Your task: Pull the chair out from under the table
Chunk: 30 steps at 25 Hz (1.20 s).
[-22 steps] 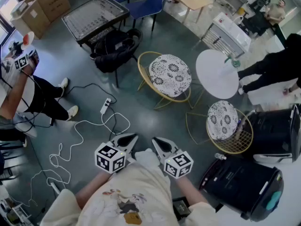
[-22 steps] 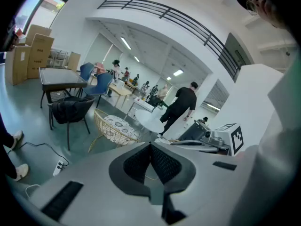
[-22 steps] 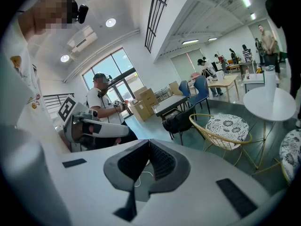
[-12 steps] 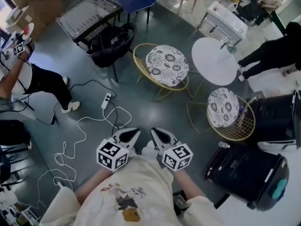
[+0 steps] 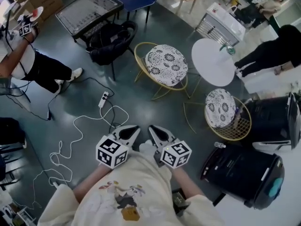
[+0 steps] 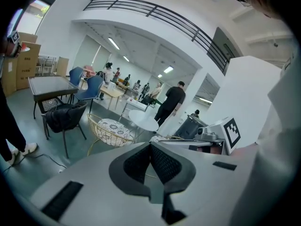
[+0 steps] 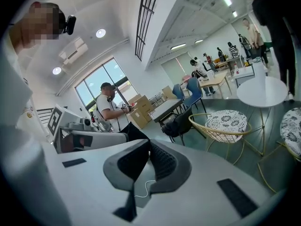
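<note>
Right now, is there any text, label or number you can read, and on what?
No readable words or numbers anywhere.
Marker cubes: square patterns only, no letters.
Boxes: any print too small to read.
Shirt: a cartoon picture, no legible words.

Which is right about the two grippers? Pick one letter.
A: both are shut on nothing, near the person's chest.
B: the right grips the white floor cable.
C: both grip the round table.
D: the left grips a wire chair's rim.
A: the left gripper and right gripper have their jaws together with nothing between them, well short of the nearest wire chair.
</note>
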### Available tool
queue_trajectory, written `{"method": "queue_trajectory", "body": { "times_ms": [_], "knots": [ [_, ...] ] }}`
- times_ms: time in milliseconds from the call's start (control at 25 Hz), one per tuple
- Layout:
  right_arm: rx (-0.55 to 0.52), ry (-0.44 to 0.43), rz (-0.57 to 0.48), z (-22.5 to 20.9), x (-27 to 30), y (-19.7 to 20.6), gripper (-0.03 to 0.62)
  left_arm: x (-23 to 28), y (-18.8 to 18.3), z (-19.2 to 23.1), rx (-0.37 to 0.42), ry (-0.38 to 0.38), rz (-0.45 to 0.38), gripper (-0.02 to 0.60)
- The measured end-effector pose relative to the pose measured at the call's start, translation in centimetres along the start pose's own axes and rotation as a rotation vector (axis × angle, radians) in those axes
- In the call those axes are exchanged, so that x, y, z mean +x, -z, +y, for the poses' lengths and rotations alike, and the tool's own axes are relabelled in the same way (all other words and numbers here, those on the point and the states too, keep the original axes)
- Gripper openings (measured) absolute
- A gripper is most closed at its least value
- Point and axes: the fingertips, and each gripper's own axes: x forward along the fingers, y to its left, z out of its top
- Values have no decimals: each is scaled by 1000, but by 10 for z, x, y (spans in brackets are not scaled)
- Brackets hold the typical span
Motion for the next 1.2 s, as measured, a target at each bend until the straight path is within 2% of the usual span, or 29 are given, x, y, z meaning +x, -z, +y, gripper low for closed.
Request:
{"method": "queue_trajectory", "body": {
  "times_ms": [240, 440, 720, 840, 1000, 1200],
  "knots": [
    [26, 19, 24, -5, 19, -3, 11, -6, -6, 35, -32, -7, 0, 8],
    [48, 19, 29, -42, 31, -21, 11, 19, -19, 61, -44, -27, 25, 8],
    [-72, -113, 56, -111, 63, -97, 11, 103, -73, 92, -87, -131, 31, 8],
    [-66, -179, 70, -135, 77, -135, 11, 136, -103, 99, -101, -163, 21, 8],
    [-72, -247, 112, -176, 92, -168, 11, 177, -131, 116, -142, -244, 3, 8],
    [-68, -285, 170, -215, 109, -187, 11, 207, -142, 134, -195, -328, -8, 8]
  ]
}}
